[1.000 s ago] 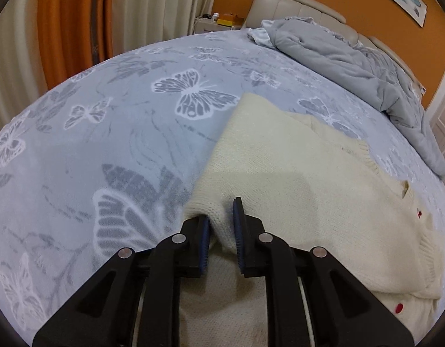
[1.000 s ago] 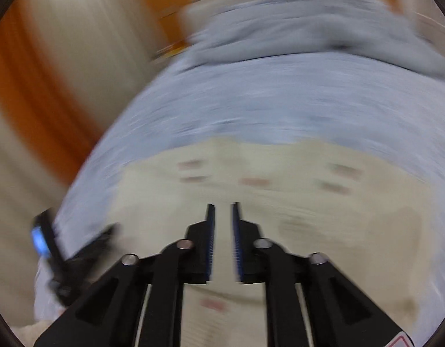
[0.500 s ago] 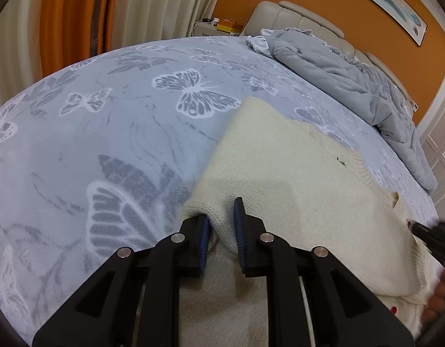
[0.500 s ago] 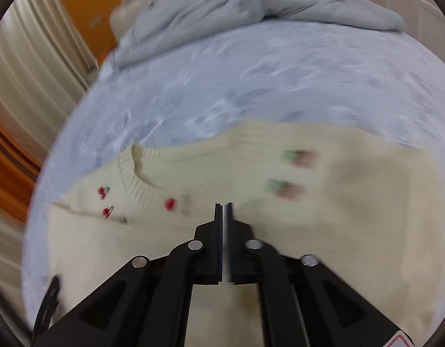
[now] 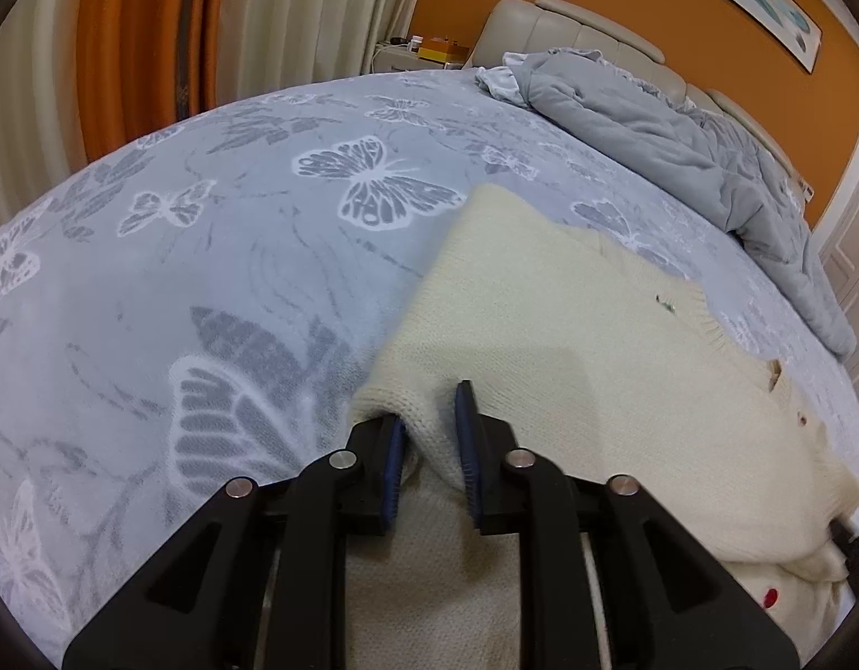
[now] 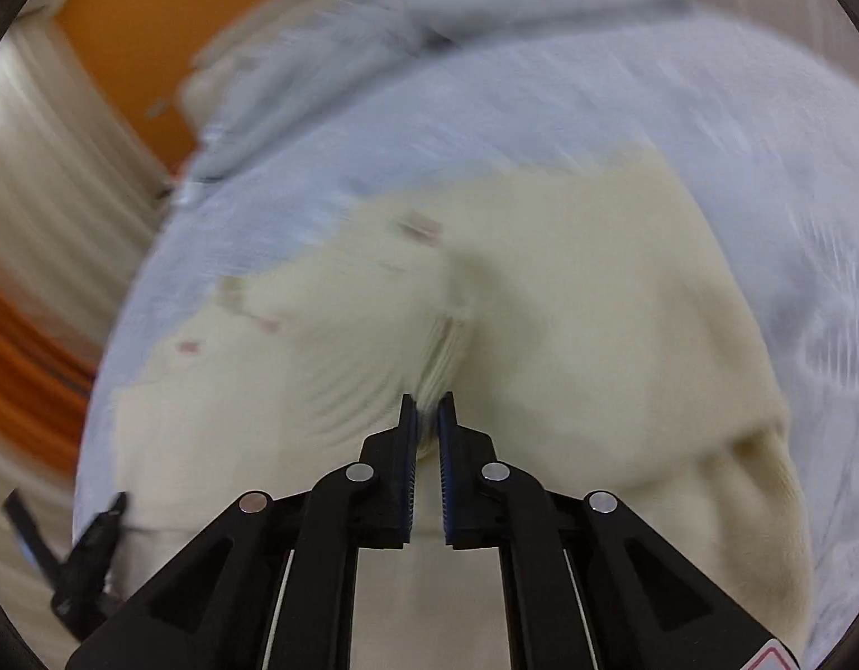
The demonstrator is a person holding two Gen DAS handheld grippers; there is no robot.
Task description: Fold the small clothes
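A: Where is there room on the bed (image 5: 217,257)?

B: The butterfly sheet toward the curtain-side edge lies bare and flat; a claw could pass there freely.

A: And at the head end?

B: A heaped duvet (image 5: 669,134) blocks it, running down the far edge.

A: The middle?

B: The sweater (image 5: 586,335) covers it, low and flat, with the left claw (image 5: 429,435) at its near corner.

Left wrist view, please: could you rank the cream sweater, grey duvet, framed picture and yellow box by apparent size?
1. cream sweater, nearest the camera
2. grey duvet
3. framed picture
4. yellow box, farthest
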